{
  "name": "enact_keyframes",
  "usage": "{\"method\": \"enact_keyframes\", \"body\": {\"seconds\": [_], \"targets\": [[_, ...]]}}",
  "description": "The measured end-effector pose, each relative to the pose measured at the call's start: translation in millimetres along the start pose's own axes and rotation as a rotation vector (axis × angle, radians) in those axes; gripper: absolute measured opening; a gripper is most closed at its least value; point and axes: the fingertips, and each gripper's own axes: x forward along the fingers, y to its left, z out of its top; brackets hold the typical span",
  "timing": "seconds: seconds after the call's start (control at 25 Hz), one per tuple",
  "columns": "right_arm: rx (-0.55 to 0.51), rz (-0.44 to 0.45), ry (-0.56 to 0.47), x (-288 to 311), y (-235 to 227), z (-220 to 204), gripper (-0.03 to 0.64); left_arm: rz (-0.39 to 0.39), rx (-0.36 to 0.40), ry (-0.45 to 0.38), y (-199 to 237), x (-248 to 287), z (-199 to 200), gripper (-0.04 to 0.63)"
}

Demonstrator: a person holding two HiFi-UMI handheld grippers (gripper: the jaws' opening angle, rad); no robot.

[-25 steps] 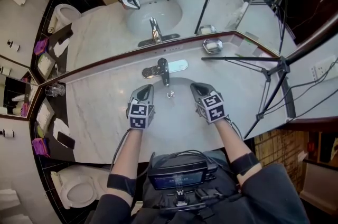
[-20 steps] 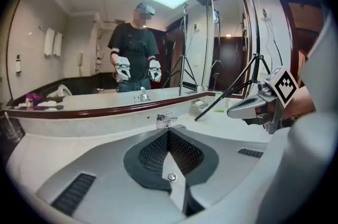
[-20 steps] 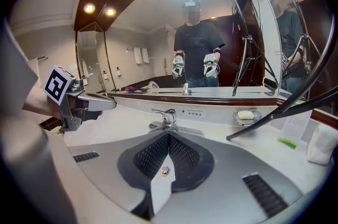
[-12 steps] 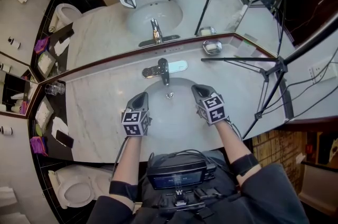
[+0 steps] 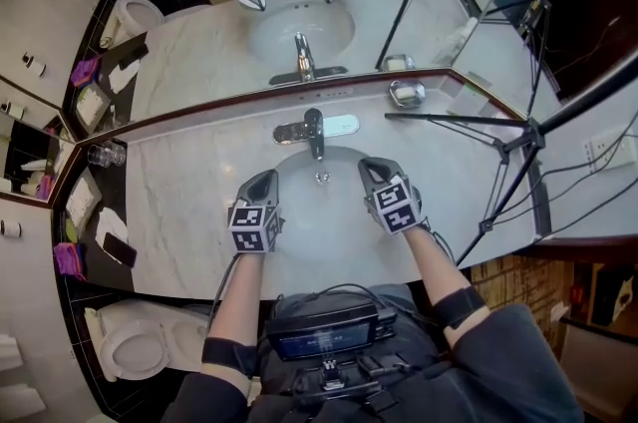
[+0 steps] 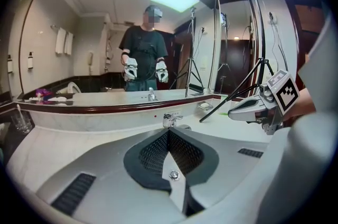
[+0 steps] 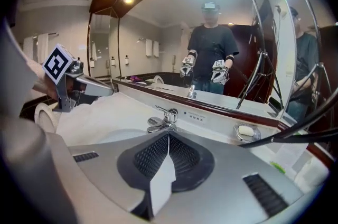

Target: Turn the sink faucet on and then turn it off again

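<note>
While both grippers hover over the sink (image 5: 321, 213), the faucet (image 5: 314, 128) stands untouched at the back rim of the basin. It lies ahead of them and roughly midway between their 2 lines of aim. Its spout runs straight back toward the person. The left gripper (image 5: 267, 180) and the right gripper (image 5: 371, 170) are each clenched on nothing. In the right gripper view the faucet sits just above the closed tips and looks slightly closer, so that hand seems better placed to reach the lever.

Bright ceiling spotlights, sharp focus — fisheye-warped, dark-vignetted edges
</note>
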Motion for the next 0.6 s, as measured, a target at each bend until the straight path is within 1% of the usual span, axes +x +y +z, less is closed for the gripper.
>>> {"method": "enact_keyframes", "body": {"seconds": [0.04,0.2,0.32,0.36,0.48,0.56,0.6], "targets": [[-0.043,0.003,0.005,4,1,2,0.026,0.004,-0.001,-0.002,1,0,1,0.003],[-0.261,0.032,0.035,23,12,6,0.085,0.015,-0.007,-0.003,3,0,0,0.003],[-0.435,0.045,0.051,41,16,12,0.153,0.022,0.001,0.004,4,2,-2,0.003],[-0.480,0.045,0.054,47,17,15,0.159,0.024,0.004,0.005,5,2,-2,0.003],[-0.590,0.044,0.060,65,18,25,0.205,0.029,0.007,0.004,7,1,-1,0.003],[-0.668,0.048,0.062,76,21,30,0.212,0.036,0.008,0.005,9,-1,-1,0.003],[-0.709,0.053,0.064,81,23,32,0.232,0.040,0.009,0.006,9,-2,-2,0.003]]}}
